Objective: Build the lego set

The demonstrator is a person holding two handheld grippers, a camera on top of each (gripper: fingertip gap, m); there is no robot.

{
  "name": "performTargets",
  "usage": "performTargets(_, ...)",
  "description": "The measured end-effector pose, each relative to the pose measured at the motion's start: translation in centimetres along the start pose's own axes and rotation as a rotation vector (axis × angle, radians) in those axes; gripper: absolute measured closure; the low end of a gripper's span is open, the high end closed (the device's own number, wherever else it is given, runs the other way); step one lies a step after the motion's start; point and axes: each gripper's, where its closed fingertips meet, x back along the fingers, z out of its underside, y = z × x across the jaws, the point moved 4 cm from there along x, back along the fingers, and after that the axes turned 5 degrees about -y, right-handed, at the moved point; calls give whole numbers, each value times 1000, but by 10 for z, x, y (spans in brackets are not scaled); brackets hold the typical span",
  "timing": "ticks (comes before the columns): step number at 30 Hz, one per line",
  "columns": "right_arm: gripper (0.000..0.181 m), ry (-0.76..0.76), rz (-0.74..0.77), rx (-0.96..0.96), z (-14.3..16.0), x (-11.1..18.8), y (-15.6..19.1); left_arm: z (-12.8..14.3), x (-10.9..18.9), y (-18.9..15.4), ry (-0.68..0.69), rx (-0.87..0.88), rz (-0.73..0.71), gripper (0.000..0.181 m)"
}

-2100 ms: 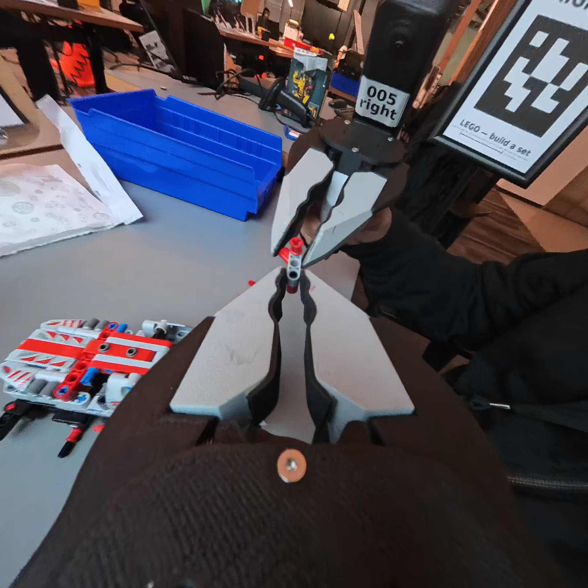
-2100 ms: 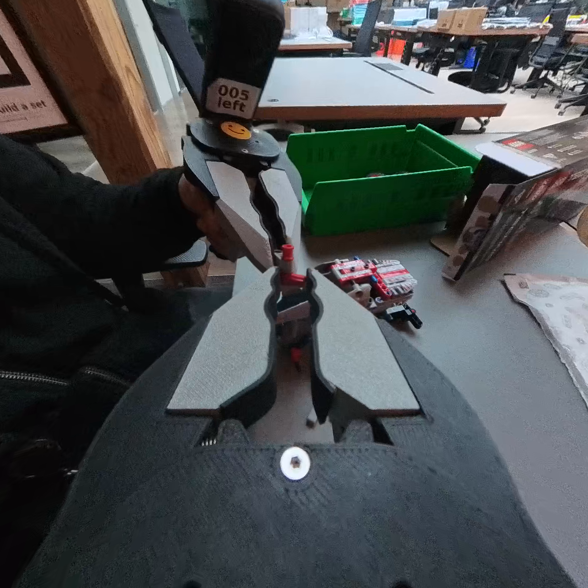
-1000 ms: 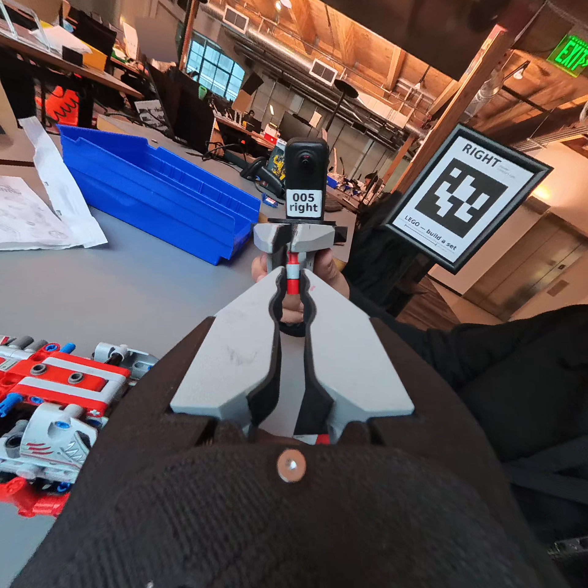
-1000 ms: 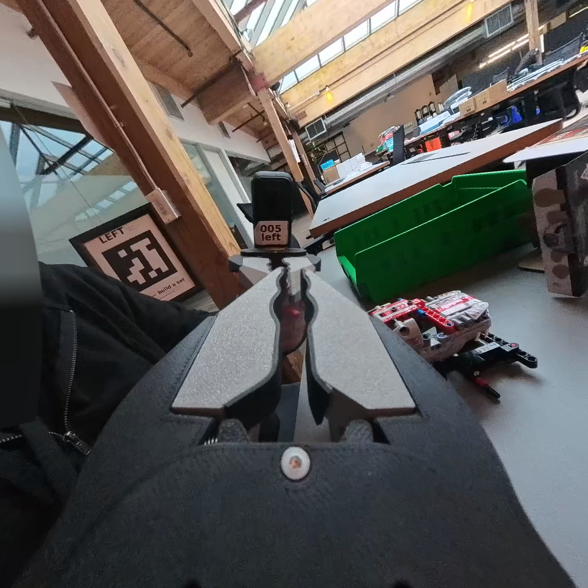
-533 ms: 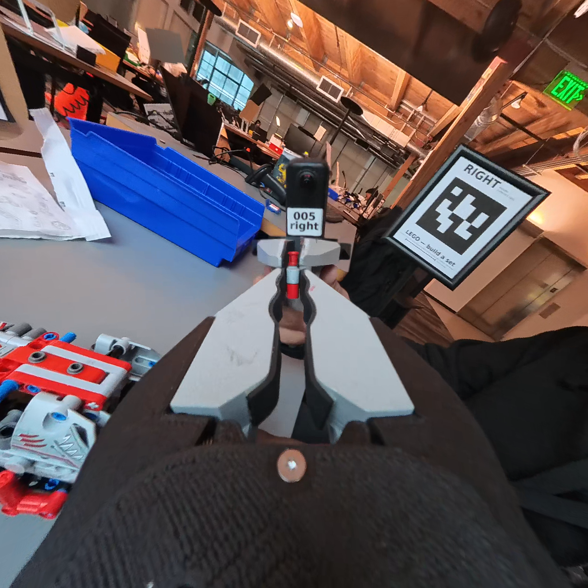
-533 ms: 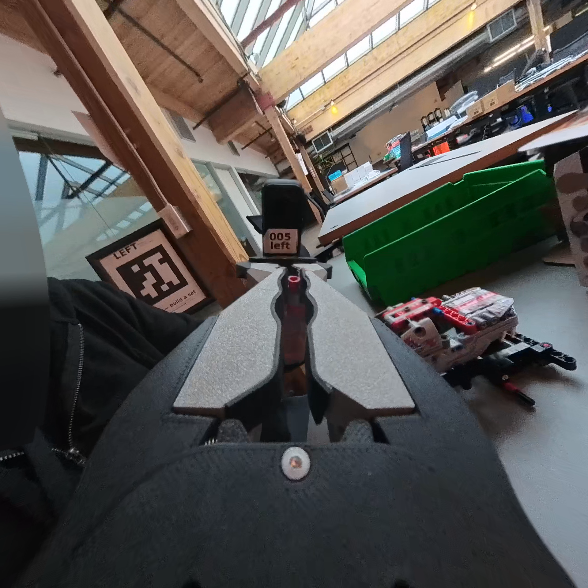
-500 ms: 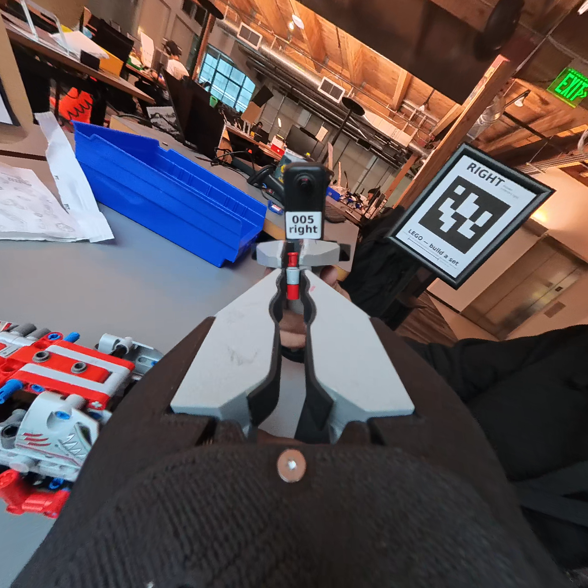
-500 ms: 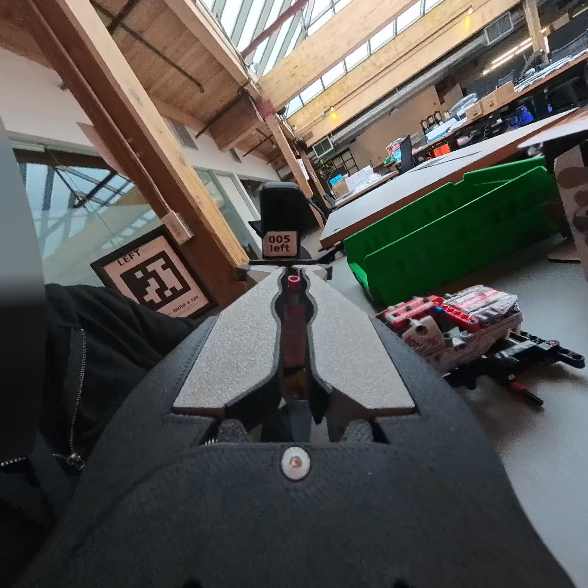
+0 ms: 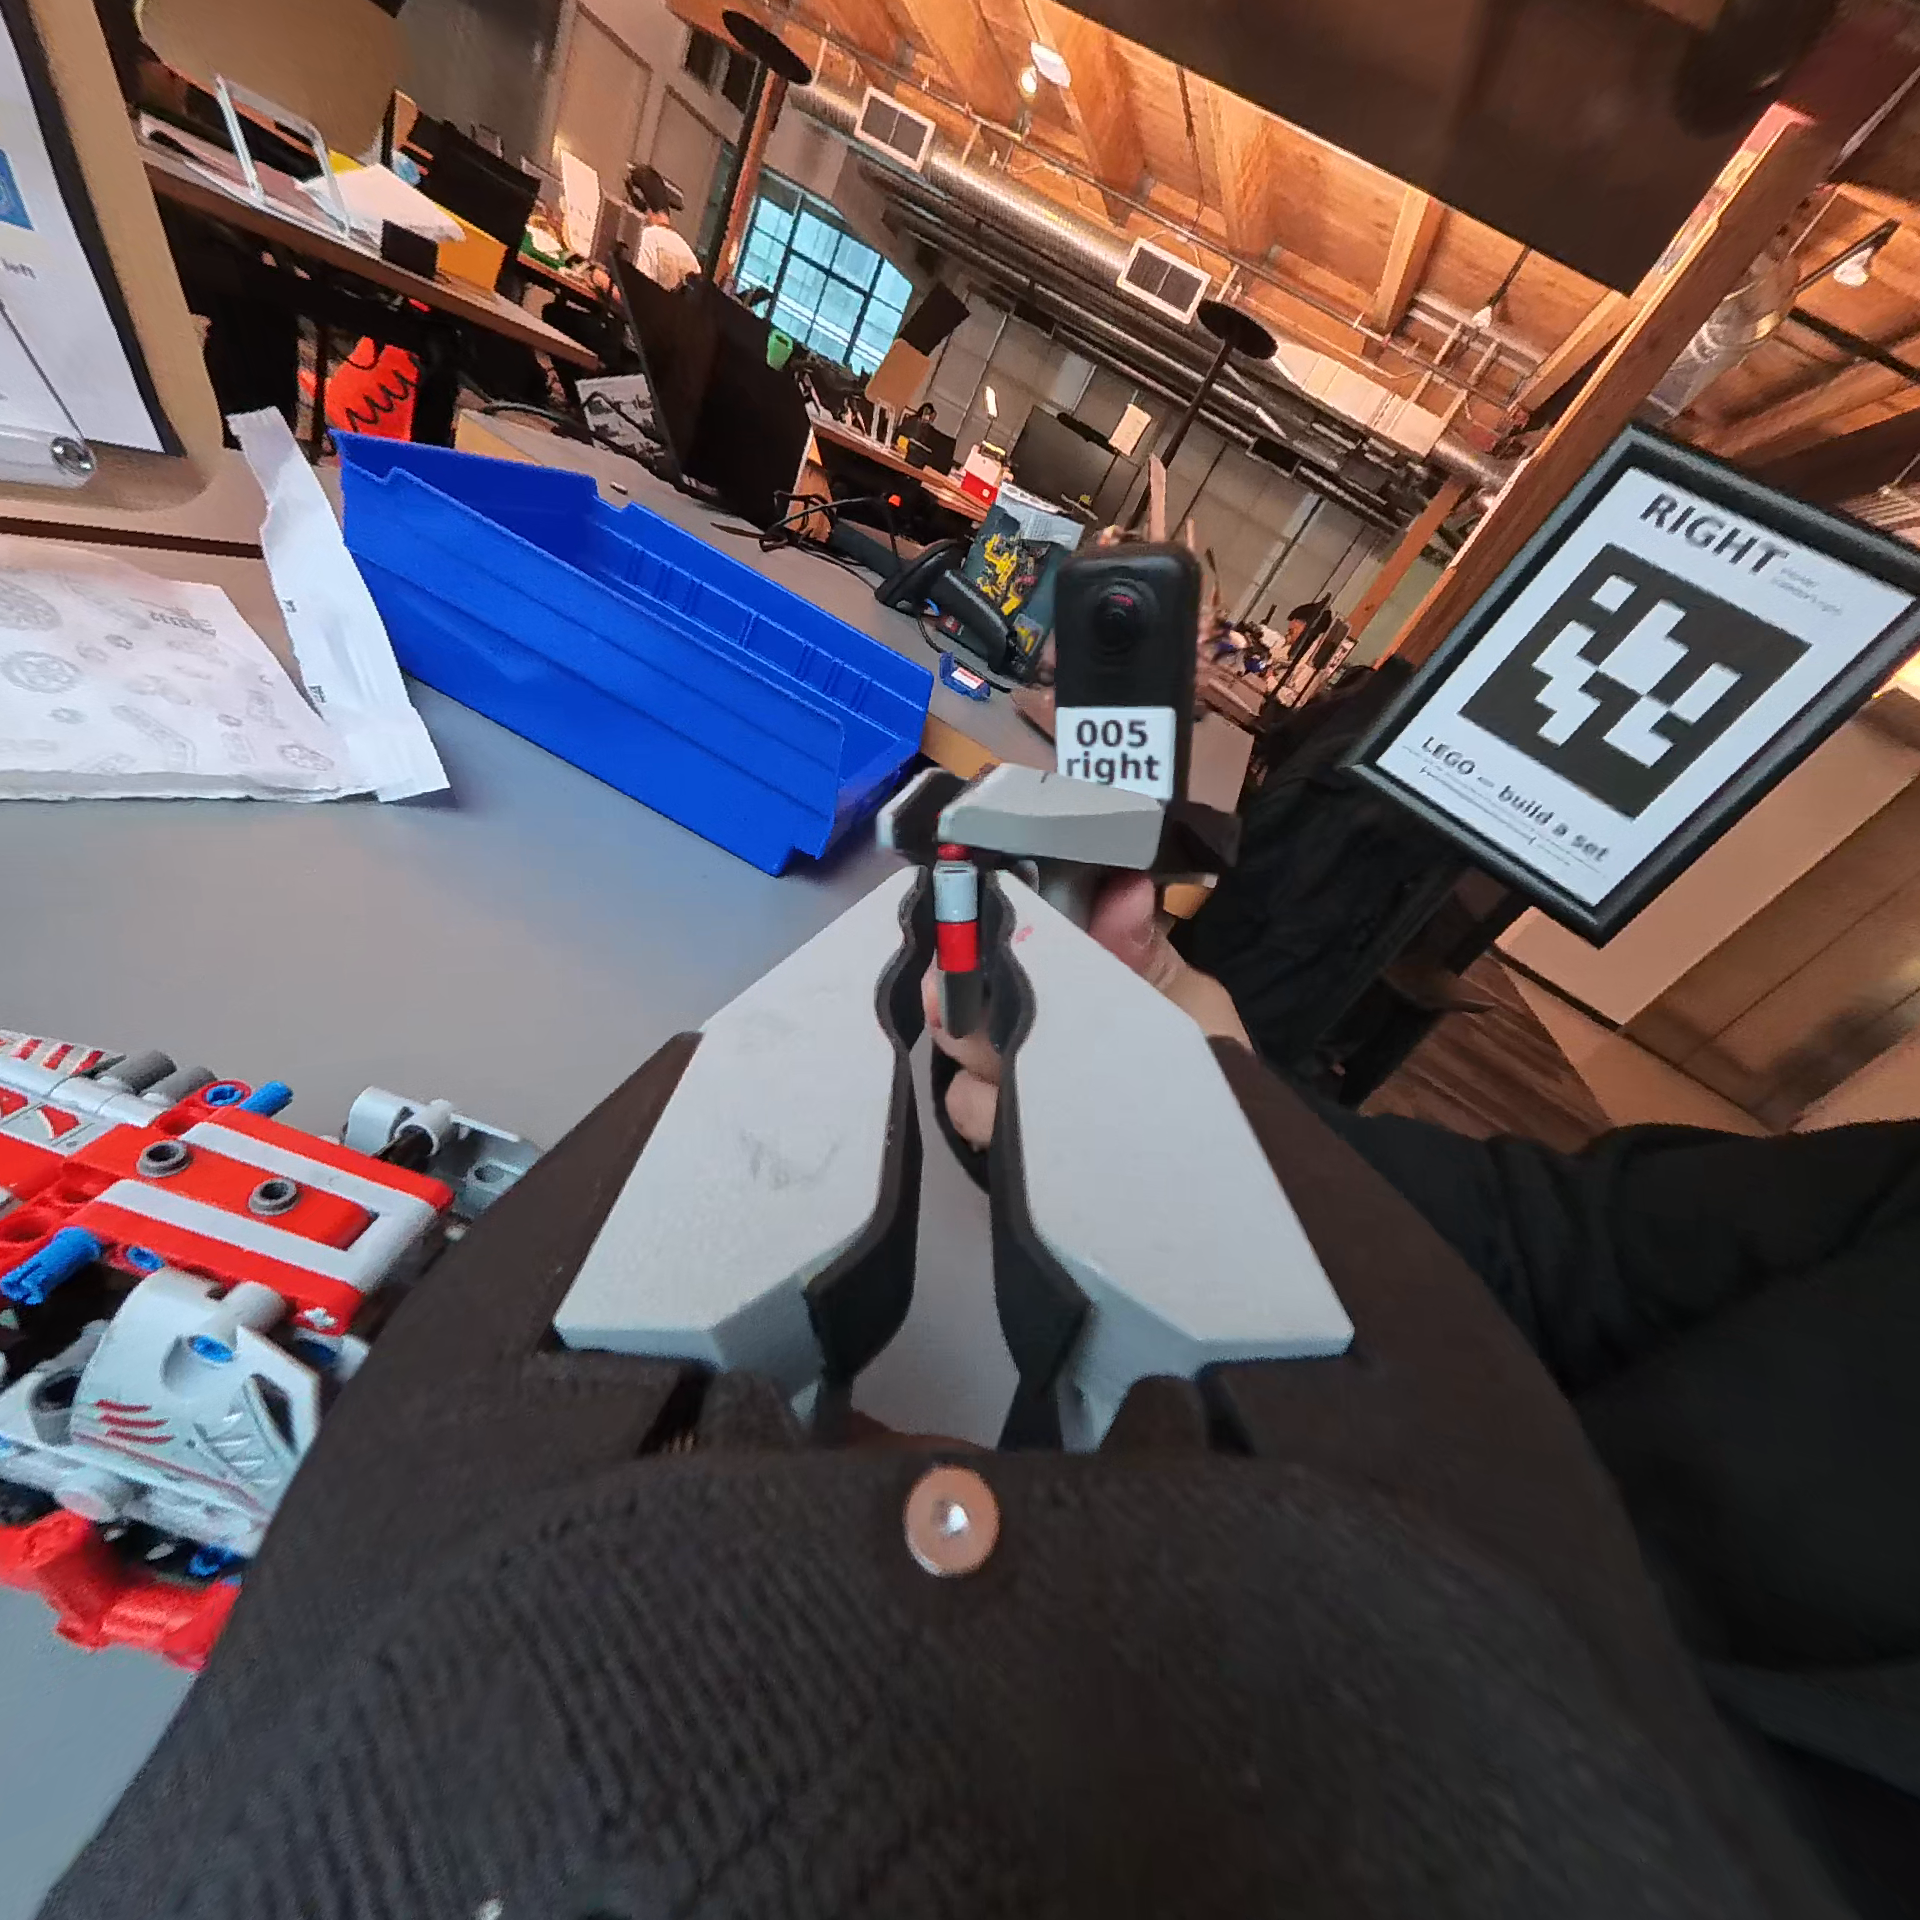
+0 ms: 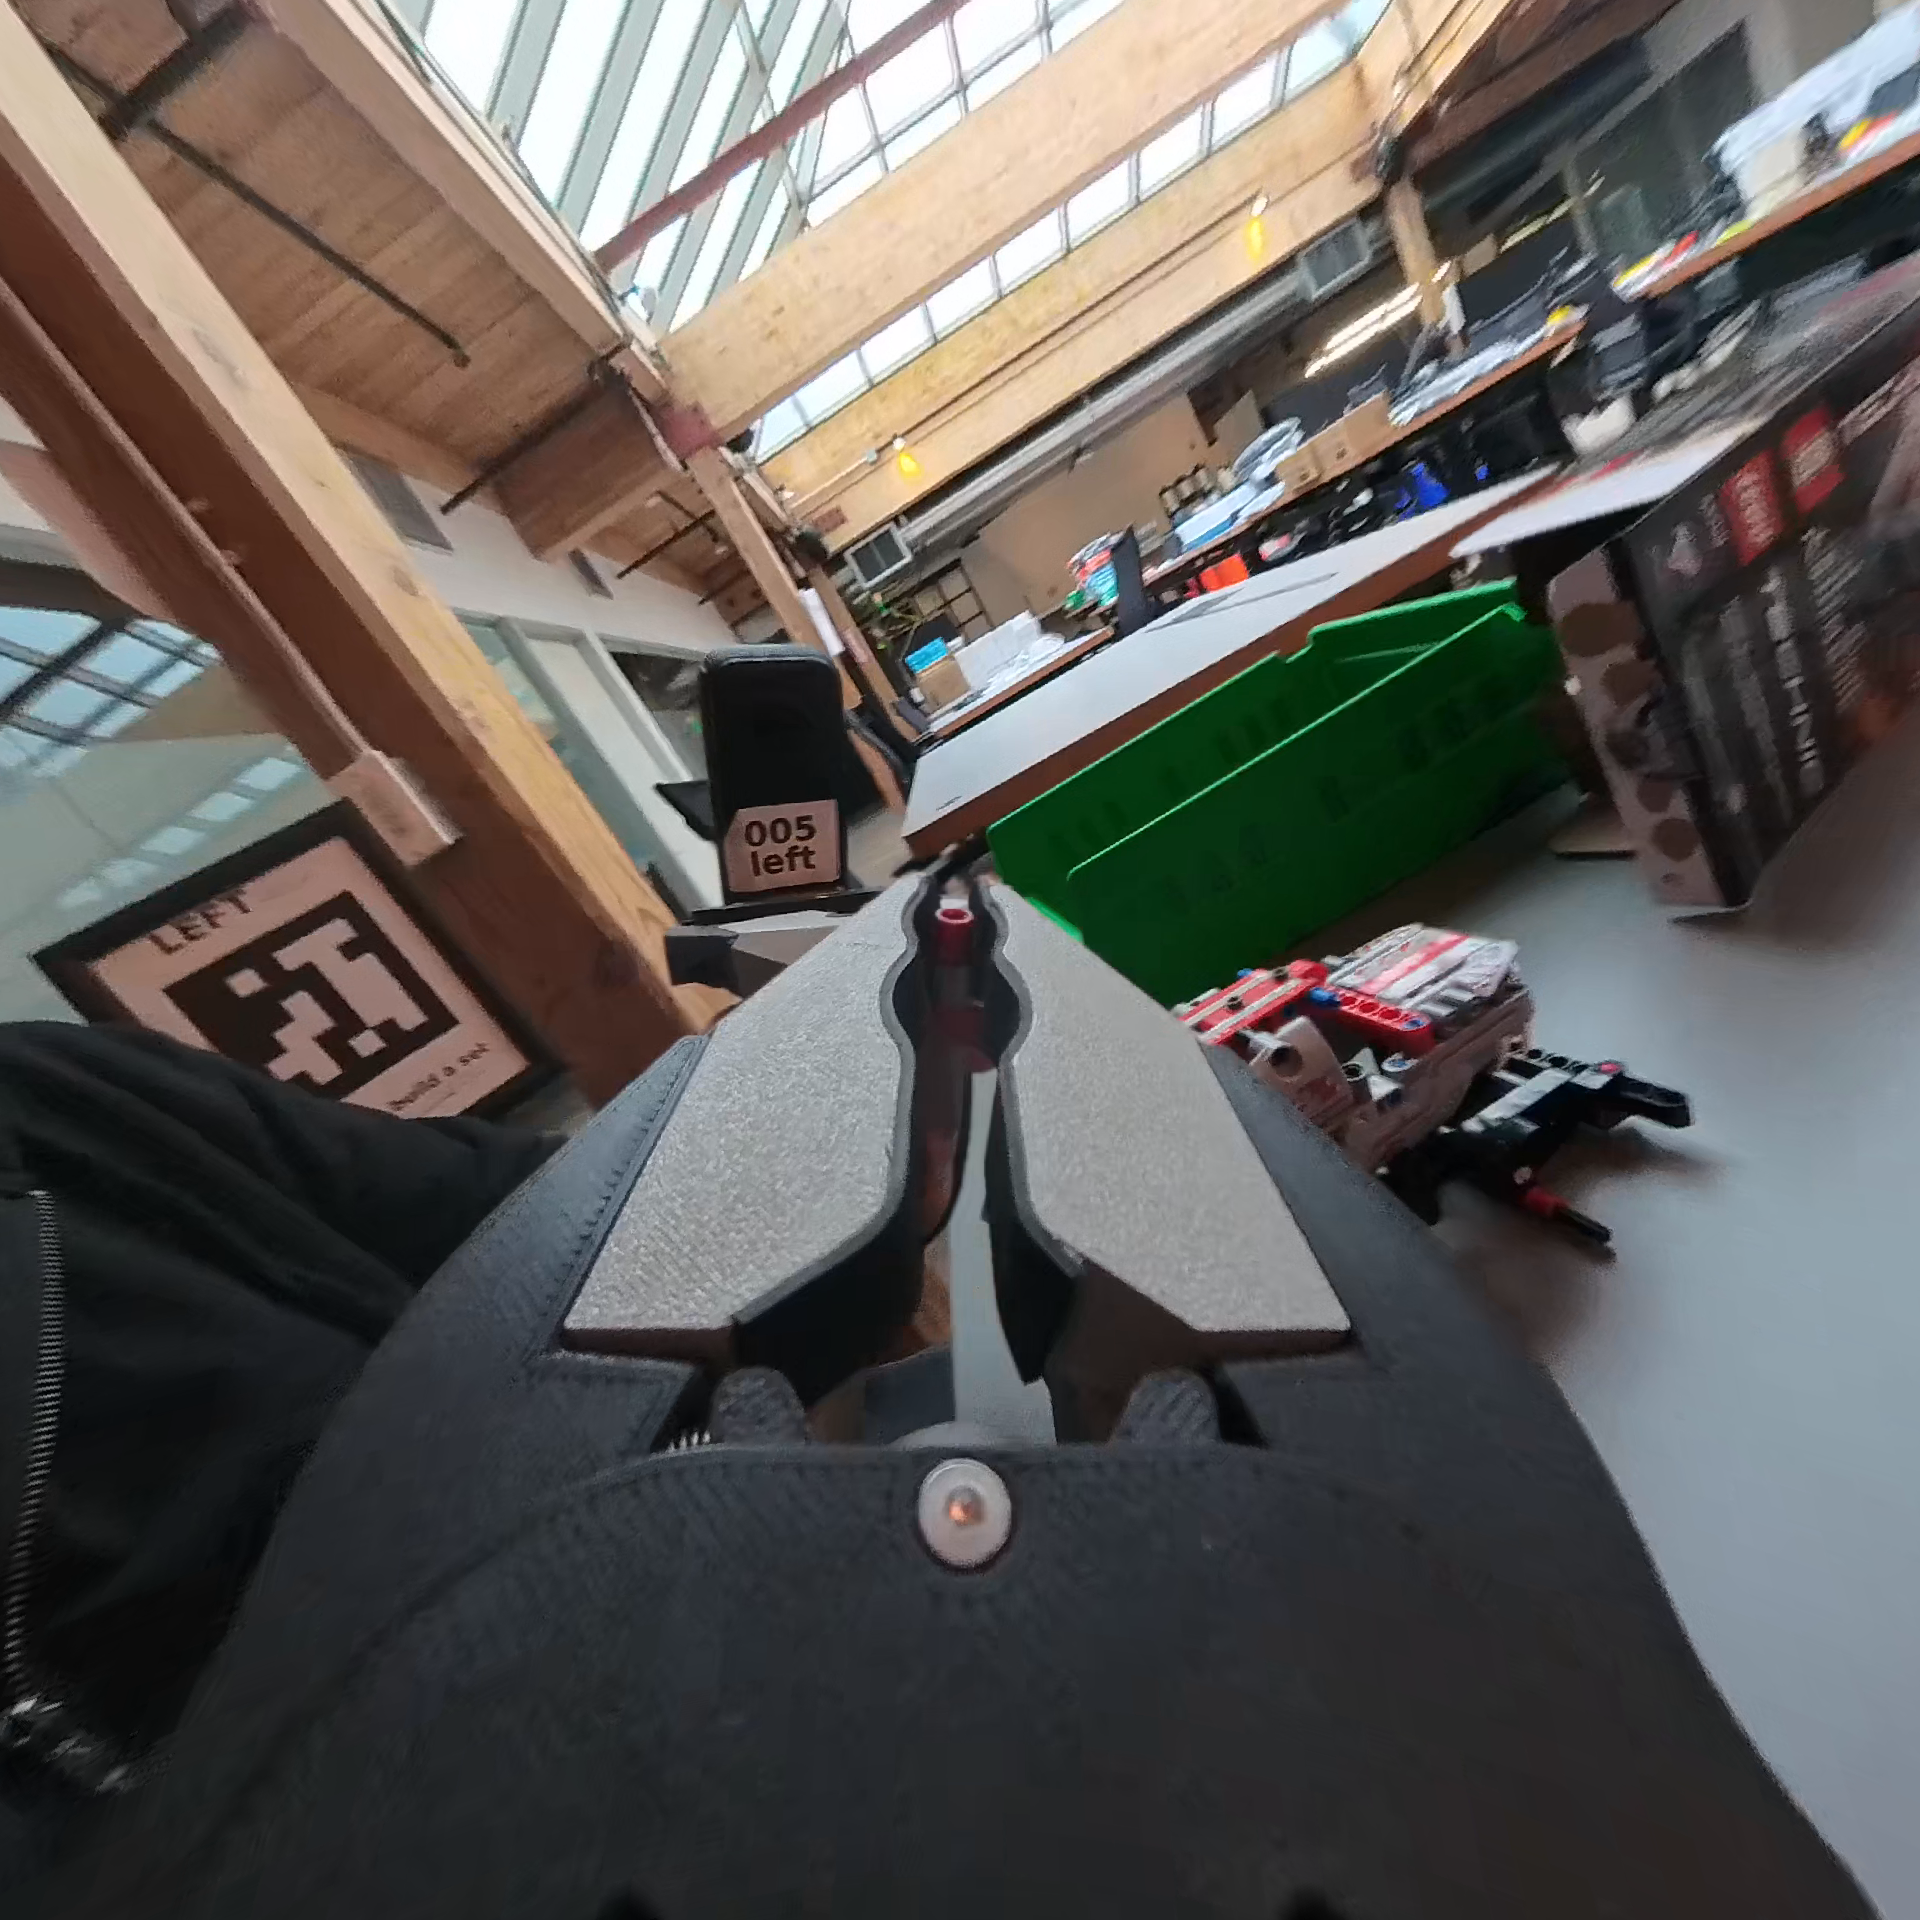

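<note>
A small Lego piece, a red axle through a grey connector [image 9: 956, 920], is held between both grippers above the table's near edge. My left gripper [image 9: 961, 899] is shut on its lower part. My right gripper [image 10: 953, 894] faces it tip to tip and is shut on the red end [image 10: 951, 925]. The right gripper shows in the left wrist view [image 9: 1049, 831], rolled onto its side. The left gripper's body shows behind the right fingers in the right wrist view [image 10: 779, 935]. The part-built red, grey and white model [image 9: 208, 1226] lies on the grey table [image 9: 468, 935], also in the right wrist view [image 10: 1382, 1018].
A blue bin [image 9: 623, 644] and printed sheets [image 9: 125, 675] lie behind the model. A green bin [image 10: 1299, 748] and the set's box [image 10: 1766, 644] stand on the other side. Framed marker signs [image 9: 1642, 675] [image 10: 301, 987] stand off the table edge. A person's black sleeves hold both grippers.
Both grippers have tilted up from looking down at the table to nearly level, still joined on the piece. In the last half second the right gripper rolled sideways.
</note>
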Motion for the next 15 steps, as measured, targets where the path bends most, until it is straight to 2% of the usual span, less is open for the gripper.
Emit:
performTargets(4, 180, 9, 43, 100, -1, 0, 0, 0, 0, 3, -16, 129, 47, 174)
performTargets(6, 180, 12, 62, 120, -1, -1, 1, 0, 0, 3, -19, 128, 43, 174)
performTargets(10, 180, 11, 45, 122, -8, 1, 4, -3, -1, -2, -5, -5, -1, 174)
performTargets(13, 180, 1, 32, 109, -11, 0, 6, -5, -1, -7, 20, -194, -76, 174)
performTargets(15, 180, -4, 30, 120, -13, 0, 8, -7, -1, -9, 23, -236, -90, 174)
